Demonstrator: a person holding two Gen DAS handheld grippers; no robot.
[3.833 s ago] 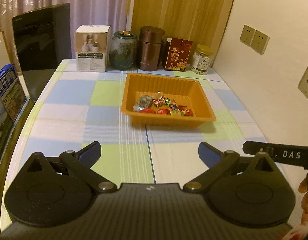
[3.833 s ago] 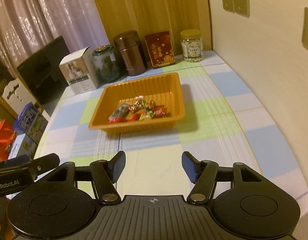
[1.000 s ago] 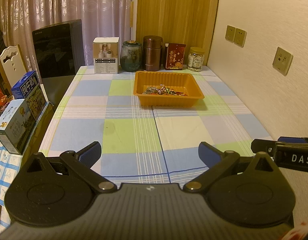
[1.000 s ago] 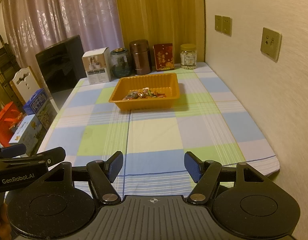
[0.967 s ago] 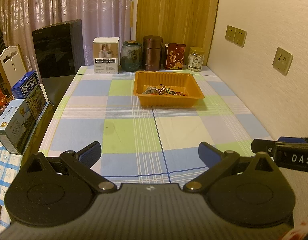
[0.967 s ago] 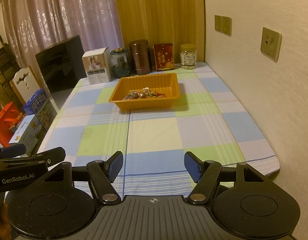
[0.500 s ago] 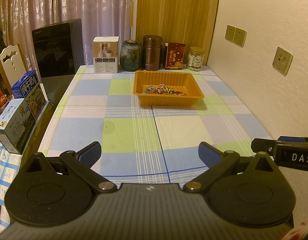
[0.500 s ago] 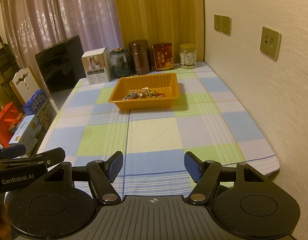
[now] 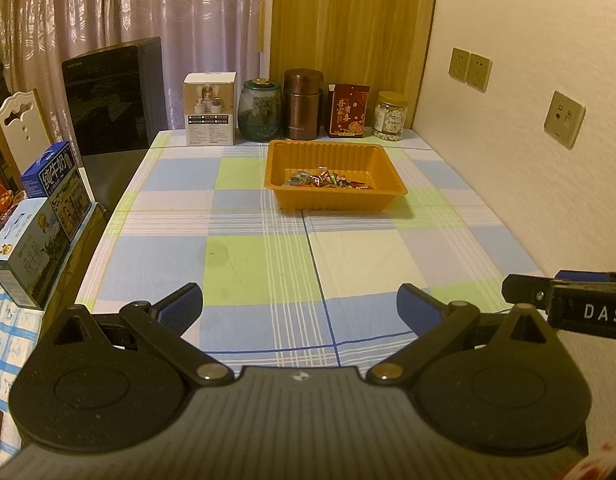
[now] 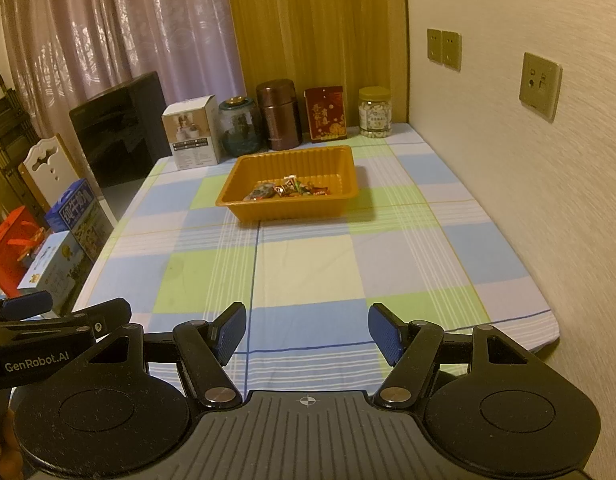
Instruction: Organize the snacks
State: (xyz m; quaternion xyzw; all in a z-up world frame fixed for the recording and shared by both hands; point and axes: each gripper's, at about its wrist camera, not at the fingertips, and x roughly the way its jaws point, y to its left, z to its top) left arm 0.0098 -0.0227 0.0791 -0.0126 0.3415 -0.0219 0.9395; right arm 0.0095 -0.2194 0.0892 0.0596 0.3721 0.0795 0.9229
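Note:
An orange tray [image 9: 336, 200] stands on the checked tablecloth toward the far end of the table, with several wrapped snacks [image 9: 324, 179] lying in it. It also shows in the right wrist view [image 10: 288, 209], with the snacks [image 10: 288, 190] inside. My left gripper [image 9: 300, 308] is open and empty, held above the table's near edge, far back from the tray. My right gripper [image 10: 306, 332] is open and empty, also at the near edge.
Along the back edge stand a white box [image 9: 209, 109], a glass jar [image 9: 260, 110], a brown canister [image 9: 303, 105], a red packet [image 9: 348, 111] and a small jar [image 9: 390, 117]. Milk cartons [image 9: 40, 208] sit left of the table. A wall runs along the right.
Both grippers have pulled well back from the tray since 3.8 s ago, to the table's near edge. Over the last second, nothing has visibly changed.

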